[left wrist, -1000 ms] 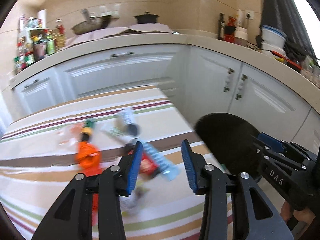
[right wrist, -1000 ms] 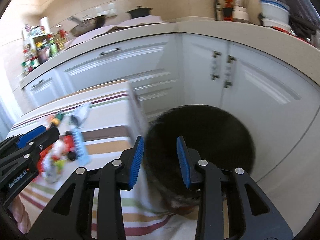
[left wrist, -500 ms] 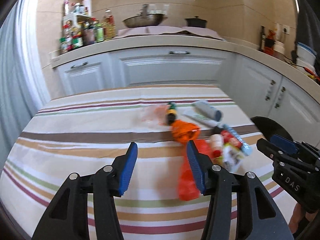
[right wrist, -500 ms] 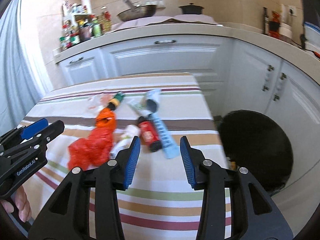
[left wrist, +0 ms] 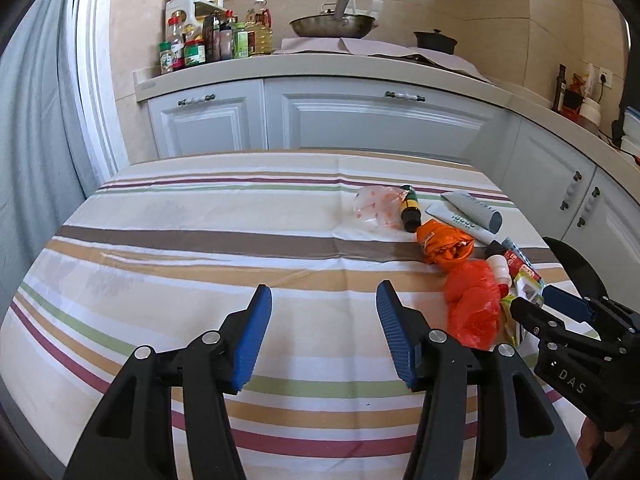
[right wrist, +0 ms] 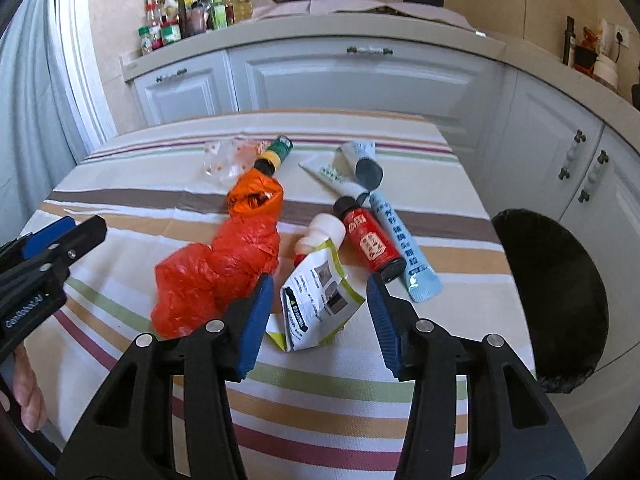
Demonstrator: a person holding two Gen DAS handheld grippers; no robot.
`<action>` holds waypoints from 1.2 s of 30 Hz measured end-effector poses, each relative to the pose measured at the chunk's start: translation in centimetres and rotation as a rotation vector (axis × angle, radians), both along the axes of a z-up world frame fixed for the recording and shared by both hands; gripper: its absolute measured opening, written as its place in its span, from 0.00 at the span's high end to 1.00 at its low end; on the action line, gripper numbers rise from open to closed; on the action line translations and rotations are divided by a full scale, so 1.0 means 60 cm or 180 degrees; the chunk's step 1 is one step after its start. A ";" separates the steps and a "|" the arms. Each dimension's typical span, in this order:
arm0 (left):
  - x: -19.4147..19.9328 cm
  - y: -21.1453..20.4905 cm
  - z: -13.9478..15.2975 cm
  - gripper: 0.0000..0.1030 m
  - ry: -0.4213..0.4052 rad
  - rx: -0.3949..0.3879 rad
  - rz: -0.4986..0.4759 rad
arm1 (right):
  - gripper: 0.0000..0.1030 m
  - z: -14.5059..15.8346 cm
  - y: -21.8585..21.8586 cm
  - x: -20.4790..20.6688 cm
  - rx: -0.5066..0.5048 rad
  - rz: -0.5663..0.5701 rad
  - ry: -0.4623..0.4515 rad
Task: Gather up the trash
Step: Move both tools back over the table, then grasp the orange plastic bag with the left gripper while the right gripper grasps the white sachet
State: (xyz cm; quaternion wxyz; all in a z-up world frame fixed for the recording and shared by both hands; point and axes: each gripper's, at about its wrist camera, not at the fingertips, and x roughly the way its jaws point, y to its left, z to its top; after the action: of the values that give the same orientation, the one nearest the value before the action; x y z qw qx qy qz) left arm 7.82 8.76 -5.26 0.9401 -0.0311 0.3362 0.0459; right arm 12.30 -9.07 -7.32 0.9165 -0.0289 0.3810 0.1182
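Observation:
Trash lies on the right half of a striped tablecloth: an orange-red plastic bag, an orange wrapper, a white-green pouch, a small white bottle, a red bottle, a light blue tube, a grey-capped tube, a green-labelled dark bottle and a clear bag. My right gripper is open and empty, hovering just over the pouch. My left gripper is open and empty over bare cloth, left of the pile.
A black-lined trash bin stands on the floor off the table's right edge. White cabinets run behind and along the right. The counter holds jars and bottles, a wok and a black pot.
Both grippers have swung left from the bin area to face the table. The trash pile now lies under the right gripper; the left one looks at bare cloth. Both stay open.

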 end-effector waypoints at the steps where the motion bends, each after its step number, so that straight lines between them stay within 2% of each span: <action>1: 0.001 0.001 -0.002 0.47 0.0009 -0.0008 -0.0002 | 0.54 -0.004 0.001 0.003 -0.0007 -0.0001 0.0035; 4: 0.002 -0.002 -0.006 0.47 0.0031 -0.0032 -0.0030 | 0.55 -0.012 0.003 0.009 -0.0022 0.0006 0.0110; 6: 0.003 -0.005 -0.008 0.47 0.0040 -0.0039 -0.0060 | 0.61 -0.016 0.003 0.011 -0.0027 0.0010 0.0141; 13: 0.004 -0.033 -0.009 0.46 0.0071 -0.0062 -0.0215 | 0.69 -0.007 -0.008 0.000 -0.0036 0.0009 0.0055; 25: 0.004 -0.103 0.001 0.41 0.0043 -0.0083 -0.0519 | 0.71 0.023 -0.071 -0.025 0.0062 -0.0163 -0.0104; 36: 0.045 -0.156 -0.028 0.41 0.0224 0.0033 -0.0632 | 0.71 0.027 -0.144 -0.026 0.0078 -0.0458 -0.0173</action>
State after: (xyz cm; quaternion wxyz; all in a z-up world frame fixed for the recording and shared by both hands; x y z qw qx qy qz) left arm 10.52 -0.60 -6.93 0.9278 0.0088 0.3703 -0.0447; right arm 10.71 -17.72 -5.71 0.9329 0.0066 0.3557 0.0560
